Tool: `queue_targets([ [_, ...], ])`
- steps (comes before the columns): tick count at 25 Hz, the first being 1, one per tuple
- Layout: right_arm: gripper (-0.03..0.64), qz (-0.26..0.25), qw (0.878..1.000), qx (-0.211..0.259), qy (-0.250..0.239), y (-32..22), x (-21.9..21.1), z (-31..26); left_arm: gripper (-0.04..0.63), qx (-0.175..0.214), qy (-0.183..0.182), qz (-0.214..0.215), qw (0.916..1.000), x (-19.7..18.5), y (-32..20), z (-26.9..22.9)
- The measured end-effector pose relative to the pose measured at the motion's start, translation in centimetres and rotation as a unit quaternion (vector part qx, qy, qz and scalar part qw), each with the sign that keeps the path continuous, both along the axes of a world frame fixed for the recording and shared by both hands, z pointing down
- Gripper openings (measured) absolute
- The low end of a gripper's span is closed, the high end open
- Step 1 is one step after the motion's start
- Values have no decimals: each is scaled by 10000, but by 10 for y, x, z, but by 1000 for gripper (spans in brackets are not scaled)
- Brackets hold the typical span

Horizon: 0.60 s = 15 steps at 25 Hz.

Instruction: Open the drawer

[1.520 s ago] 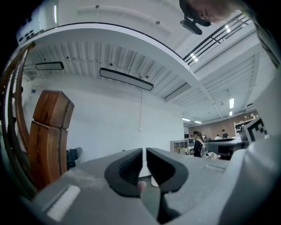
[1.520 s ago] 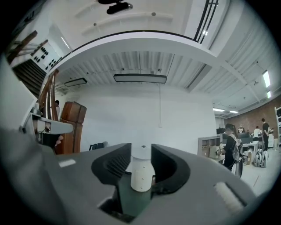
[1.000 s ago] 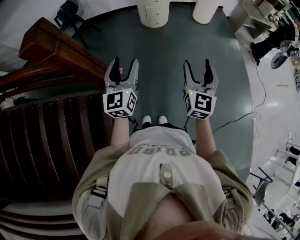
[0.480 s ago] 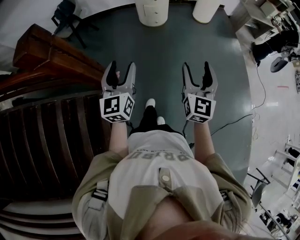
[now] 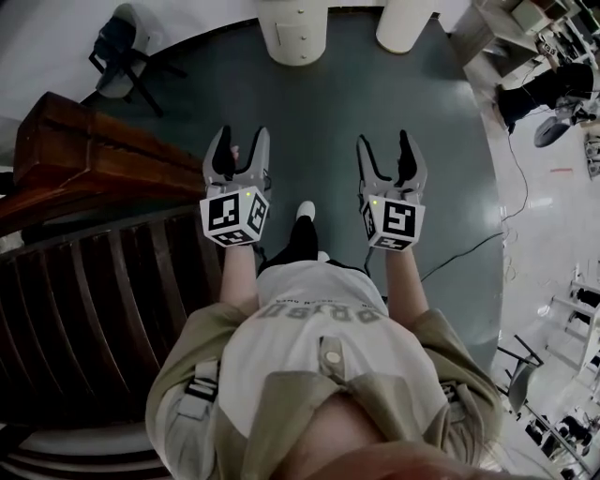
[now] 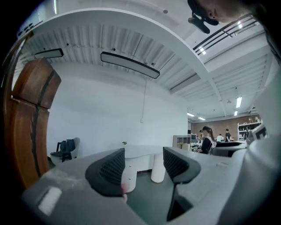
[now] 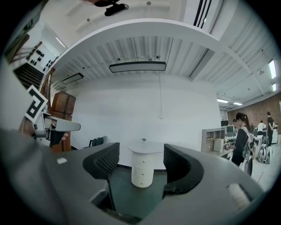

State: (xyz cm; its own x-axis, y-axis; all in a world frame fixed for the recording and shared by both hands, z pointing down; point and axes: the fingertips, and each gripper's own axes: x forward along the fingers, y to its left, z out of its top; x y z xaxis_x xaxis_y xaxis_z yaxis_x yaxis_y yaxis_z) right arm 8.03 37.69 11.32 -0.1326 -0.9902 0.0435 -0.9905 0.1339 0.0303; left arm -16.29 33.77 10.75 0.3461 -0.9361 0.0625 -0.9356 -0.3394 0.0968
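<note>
A white round drawer unit (image 5: pixel 292 28) with small knobs stands on the dark green floor at the top of the head view, well ahead of both grippers. In the right gripper view the drawer unit (image 7: pixel 142 170) shows between the jaws, still at a distance, under a round white tabletop. My left gripper (image 5: pixel 241 148) is open and holds nothing. My right gripper (image 5: pixel 382 153) is open too, level with the left one. In the left gripper view the left gripper (image 6: pixel 142 163) frames the drawer unit (image 6: pixel 130 172).
A second white column (image 5: pixel 403 22) stands right of the drawer unit. Dark wooden stepped furniture (image 5: pixel 94 281) fills the left side, close to my left arm. A chair with clothes (image 5: pixel 117 45) is at the far left, a cable (image 5: pixel 461 251) on the floor at right. People (image 7: pixel 241 137) work at distant desks.
The person has stepped forward, one foot now ahead. Both grippers stay open and have drawn slightly closer together; the chair at far left has come further into view.
</note>
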Motion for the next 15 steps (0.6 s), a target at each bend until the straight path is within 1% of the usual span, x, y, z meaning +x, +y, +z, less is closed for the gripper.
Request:
queue_targets([
  [5,319,52,10000,34,-21,-54,-5,-6,285,52,-24,119,9999,0,-57,-8],
  [15,319,94,9998,172,77,-156,-18,-22,285,240,62,204,9995,-11,-162,-29],
])
